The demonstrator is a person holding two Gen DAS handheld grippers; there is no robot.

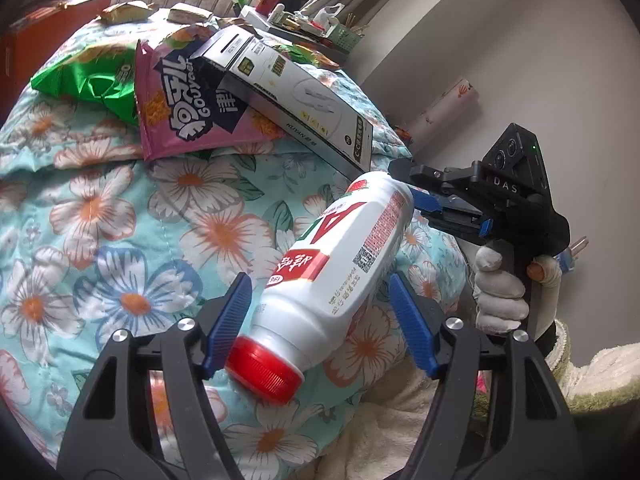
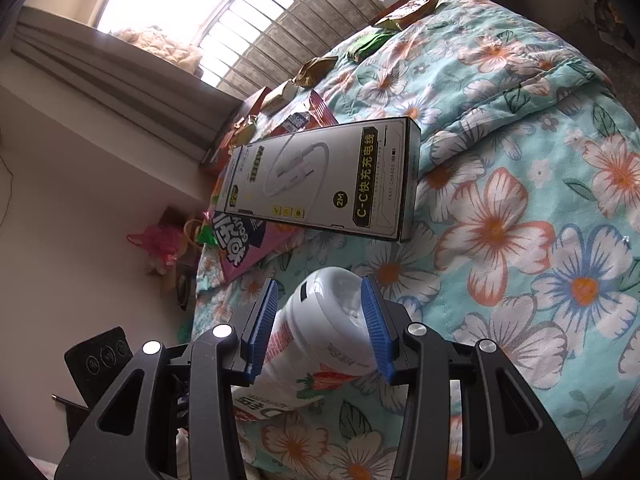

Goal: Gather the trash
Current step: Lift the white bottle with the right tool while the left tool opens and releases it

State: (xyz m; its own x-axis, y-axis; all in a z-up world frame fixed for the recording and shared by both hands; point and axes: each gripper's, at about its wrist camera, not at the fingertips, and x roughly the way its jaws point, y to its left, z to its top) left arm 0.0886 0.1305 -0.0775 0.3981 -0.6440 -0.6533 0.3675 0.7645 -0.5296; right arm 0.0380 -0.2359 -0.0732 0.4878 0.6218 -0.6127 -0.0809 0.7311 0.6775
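- Right gripper (image 2: pixel 320 320) was clamped on the base end of the bottle (image 2: pixel 320 336), a blue pad pressed against each side of it.
- Seen from the left wrist, that gripper (image 1: pixel 424 200) reached in from the right, held by a gloved hand (image 1: pixel 500 292), with its pads at the far end of the bottle (image 1: pixel 340 264).
- Left gripper (image 1: pixel 320 320) stood wide open around the bottle's neck; its left pad (image 1: pixel 228 320) was touching or nearly touching the red cap (image 1: pixel 264 368), and its right pad (image 1: pixel 412 324) was clear of the bottle.
- Bottle was white with a red label, lying tilted over the floral quilt (image 1: pixel 100 240), cap toward the left camera; whether it rested on the quilt or was lifted could not be told.
- Just beyond the bottle's base lay a cable box (image 1: pixel 296 96), long and white with black edges, partly on top of a pink snack bag (image 1: pixel 188 108).
- Green bag (image 1: pixel 88 80) sat beside the pink one, its edge under it.
- More wrappers (image 1: pixel 124 12) were scattered at the quilt's far edge.
- From the right wrist, the box (image 2: pixel 324 180) lay just ahead of the bottle, with the pink bag (image 2: pixel 248 244) sticking out beneath it at the quilt's (image 2: pixel 520 200) left edge.
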